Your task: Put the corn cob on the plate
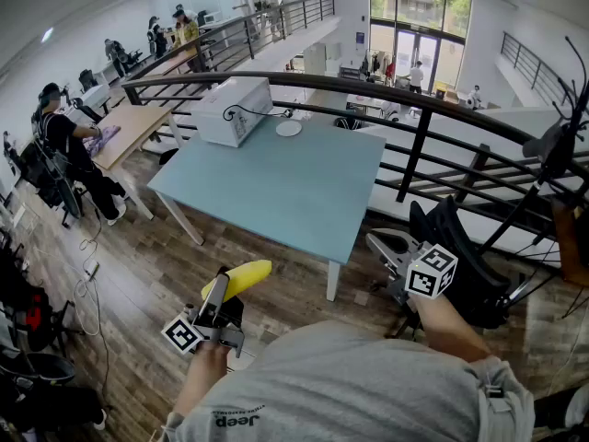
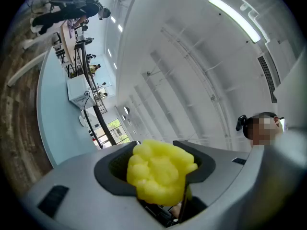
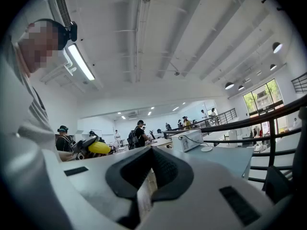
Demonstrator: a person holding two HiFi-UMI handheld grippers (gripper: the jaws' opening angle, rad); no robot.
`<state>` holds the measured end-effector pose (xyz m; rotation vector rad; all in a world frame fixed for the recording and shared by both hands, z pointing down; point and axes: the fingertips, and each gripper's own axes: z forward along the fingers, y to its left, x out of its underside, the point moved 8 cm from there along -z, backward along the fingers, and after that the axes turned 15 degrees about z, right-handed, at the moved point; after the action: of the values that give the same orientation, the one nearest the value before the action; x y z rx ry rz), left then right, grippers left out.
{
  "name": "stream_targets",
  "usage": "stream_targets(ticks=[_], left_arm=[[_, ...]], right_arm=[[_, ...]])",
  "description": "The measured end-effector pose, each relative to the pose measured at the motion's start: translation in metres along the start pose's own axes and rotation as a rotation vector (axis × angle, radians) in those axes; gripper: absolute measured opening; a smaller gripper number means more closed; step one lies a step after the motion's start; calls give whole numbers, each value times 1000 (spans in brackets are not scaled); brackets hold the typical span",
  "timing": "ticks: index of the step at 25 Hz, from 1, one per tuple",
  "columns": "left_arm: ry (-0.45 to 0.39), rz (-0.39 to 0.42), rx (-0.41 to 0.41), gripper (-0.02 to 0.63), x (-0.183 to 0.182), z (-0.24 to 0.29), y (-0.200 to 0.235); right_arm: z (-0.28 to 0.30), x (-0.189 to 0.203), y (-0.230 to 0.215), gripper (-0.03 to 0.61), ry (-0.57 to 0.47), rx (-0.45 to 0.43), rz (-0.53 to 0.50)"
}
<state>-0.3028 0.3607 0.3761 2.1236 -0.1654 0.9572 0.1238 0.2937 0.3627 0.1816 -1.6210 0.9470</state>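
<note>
A yellow corn cob (image 1: pixel 243 276) is clamped in my left gripper (image 1: pixel 222 290), held in the air over the wooden floor, short of the light blue table (image 1: pixel 276 187). In the left gripper view the cob's knobbly end (image 2: pixel 160 171) fills the space between the jaws. A small white plate (image 1: pixel 288 128) lies at the table's far edge. My right gripper (image 1: pixel 383 247) hovers near the table's right front corner, jaws together with nothing between them (image 3: pixel 151 176). From the right gripper view the cob (image 3: pixel 99 147) shows off to the left and the plate (image 3: pixel 207 148) to the right.
A white box (image 1: pixel 235 109) with a black cable stands on the table's far left corner beside the plate. A dark railing (image 1: pixel 414 145) runs behind the table. A black office chair (image 1: pixel 465 256) sits at the right. Other people work at desks far left.
</note>
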Motion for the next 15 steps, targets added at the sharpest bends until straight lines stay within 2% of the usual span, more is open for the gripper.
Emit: stream_targets(ticks=[9,15], left_arm=[[-2,17,2,250,2,12,2],[0,12,-10,250,19,32,-2]], right_arm=[[1,-2,-8,15,15,12,-33],[-5,-10,-17,17,12,34,-63]])
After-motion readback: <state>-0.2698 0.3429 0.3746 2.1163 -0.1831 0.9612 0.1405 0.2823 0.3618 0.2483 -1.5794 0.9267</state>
